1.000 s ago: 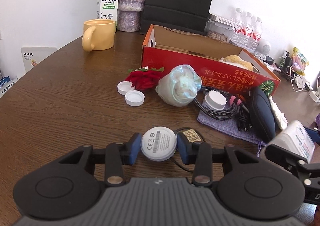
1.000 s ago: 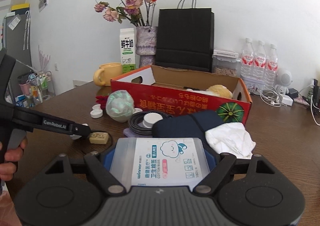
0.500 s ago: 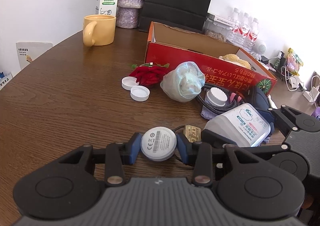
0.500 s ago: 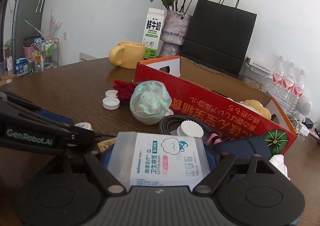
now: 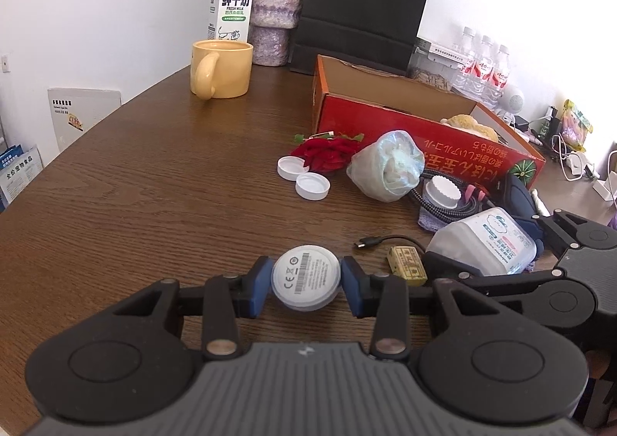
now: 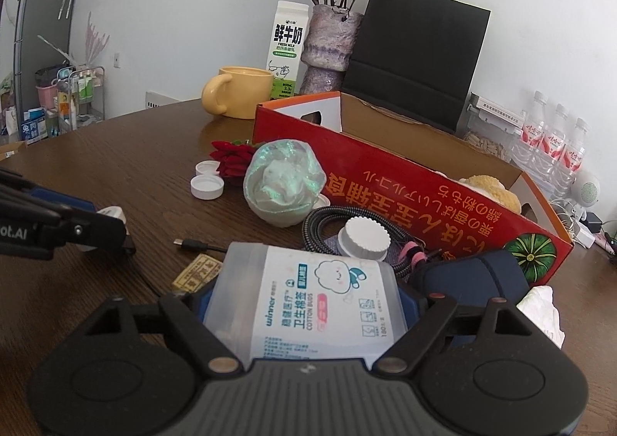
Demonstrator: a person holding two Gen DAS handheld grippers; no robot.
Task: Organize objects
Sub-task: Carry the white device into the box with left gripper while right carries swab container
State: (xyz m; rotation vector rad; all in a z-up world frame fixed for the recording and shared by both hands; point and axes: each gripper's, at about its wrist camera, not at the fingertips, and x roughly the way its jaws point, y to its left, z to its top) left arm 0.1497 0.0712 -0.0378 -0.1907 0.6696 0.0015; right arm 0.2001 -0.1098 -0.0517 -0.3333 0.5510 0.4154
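A: Our left fingers (image 5: 306, 283) clamp the white puck (image 5: 305, 277); our right fingers (image 6: 304, 305) clamp the cotton-bud box (image 6: 308, 297).

B: Neither's in the red box (image 6: 416, 185) at one o'clock yet. Caps (image 5: 312, 185), cable (image 6: 327, 220) and pouch (image 6: 470, 278) remain on the table (image 5: 135, 185).

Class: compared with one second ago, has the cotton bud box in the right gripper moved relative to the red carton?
Yes. The cotton bud box, held by the right gripper, has swung left, toward the left gripper, along the red carton's front.

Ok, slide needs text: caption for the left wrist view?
Left hand-held gripper holds a white round puck over the brown wooden table, near a red cardboard box.
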